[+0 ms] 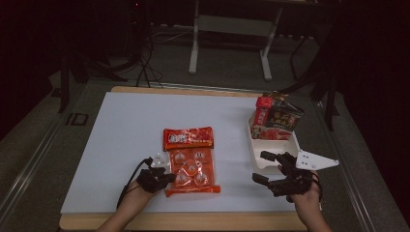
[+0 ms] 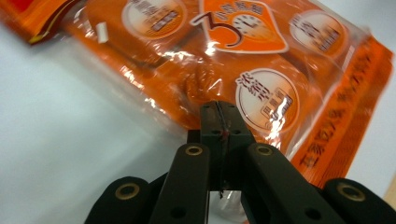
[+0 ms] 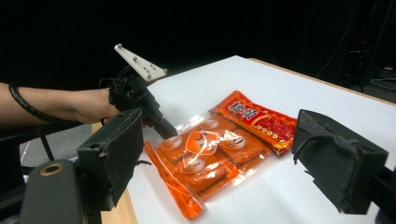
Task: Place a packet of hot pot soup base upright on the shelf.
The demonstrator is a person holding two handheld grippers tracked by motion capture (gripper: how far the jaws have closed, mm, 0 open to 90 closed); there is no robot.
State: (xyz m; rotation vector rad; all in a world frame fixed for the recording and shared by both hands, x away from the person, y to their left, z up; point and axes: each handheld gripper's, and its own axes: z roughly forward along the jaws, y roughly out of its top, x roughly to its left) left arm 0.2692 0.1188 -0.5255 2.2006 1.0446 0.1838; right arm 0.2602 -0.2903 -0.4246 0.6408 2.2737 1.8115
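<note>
An orange snack bag (image 1: 192,173) with round labels lies flat on the white table top (image 1: 121,145). Its far end rests against a red packet (image 1: 188,137). My left gripper (image 1: 167,177) sits at the bag's left edge, jaws pressed together on the bag's clear plastic rim (image 2: 219,119). From the right gripper view the same orange bag (image 3: 205,158) and the left gripper (image 3: 166,127) appear across the table, with the red packet (image 3: 261,121) behind. My right gripper (image 1: 265,167) hovers wide open and holds nothing, its fingers (image 3: 112,151) spread far apart, just in front of a white tray (image 1: 263,150).
The white tray at the right holds upright red and dark snack packets (image 1: 275,118). The table's wooden front edge (image 1: 193,221) runs close to both hands. A metal stand (image 1: 232,29) and cables lie on the dark floor behind.
</note>
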